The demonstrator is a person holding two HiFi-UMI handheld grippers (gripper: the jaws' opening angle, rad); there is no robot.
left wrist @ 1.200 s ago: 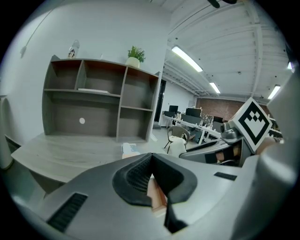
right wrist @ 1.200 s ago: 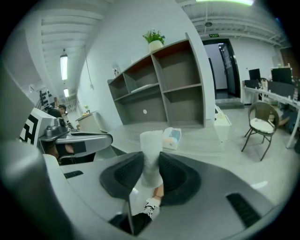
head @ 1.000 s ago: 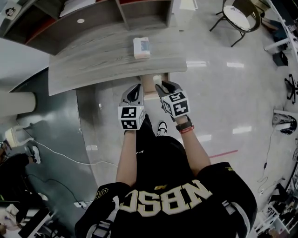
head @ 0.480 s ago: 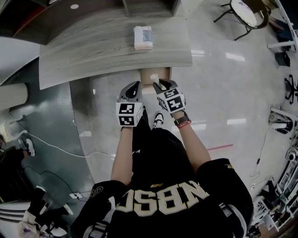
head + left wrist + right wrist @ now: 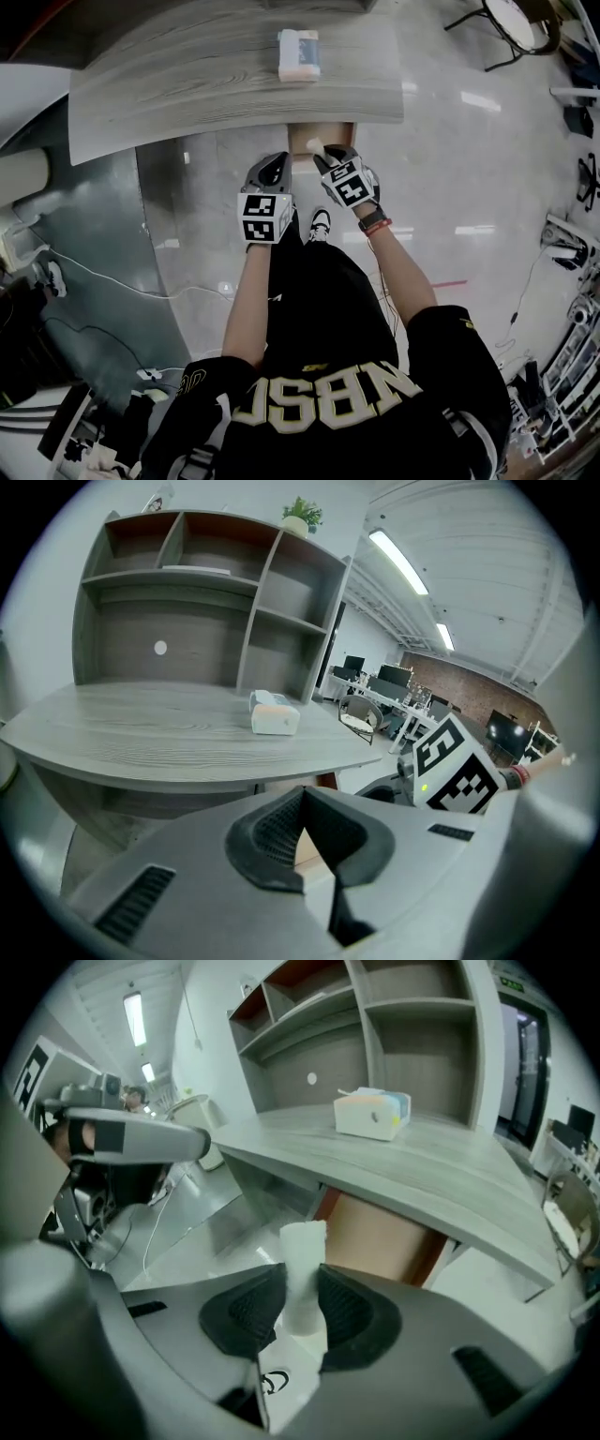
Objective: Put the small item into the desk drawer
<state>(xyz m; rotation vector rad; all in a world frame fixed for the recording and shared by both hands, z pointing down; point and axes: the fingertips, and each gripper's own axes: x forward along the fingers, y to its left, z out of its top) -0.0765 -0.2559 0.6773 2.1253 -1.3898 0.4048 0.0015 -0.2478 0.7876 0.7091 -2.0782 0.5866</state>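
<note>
My right gripper (image 5: pixel 300 1290) is shut on a small white item (image 5: pixel 303 1251), which stands upright between the pads. In the head view the right gripper (image 5: pixel 330 156) holds it just before a tan drawer (image 5: pixel 315 138) that sticks out from under the desk's front edge. The same drawer (image 5: pixel 380 1239) shows tan beyond the item in the right gripper view. My left gripper (image 5: pixel 302 803) is shut with nothing in it, its tips touching. It hangs beside the right one, slightly left of the drawer and a little farther back, as the left gripper (image 5: pixel 273 169) shows from above.
A grey wooden desk (image 5: pixel 187 84) carries a white tissue box (image 5: pixel 298 54) near its front right. Open shelves (image 5: pixel 187 602) rise at the back of the desk. A cable (image 5: pixel 122 281) lies on the glossy floor to the left. The person's shoe (image 5: pixel 319 223) is below the grippers.
Both grippers have moved closer to the desk's front edge and the drawer. The right gripper's hold on the white item is unchanged.
</note>
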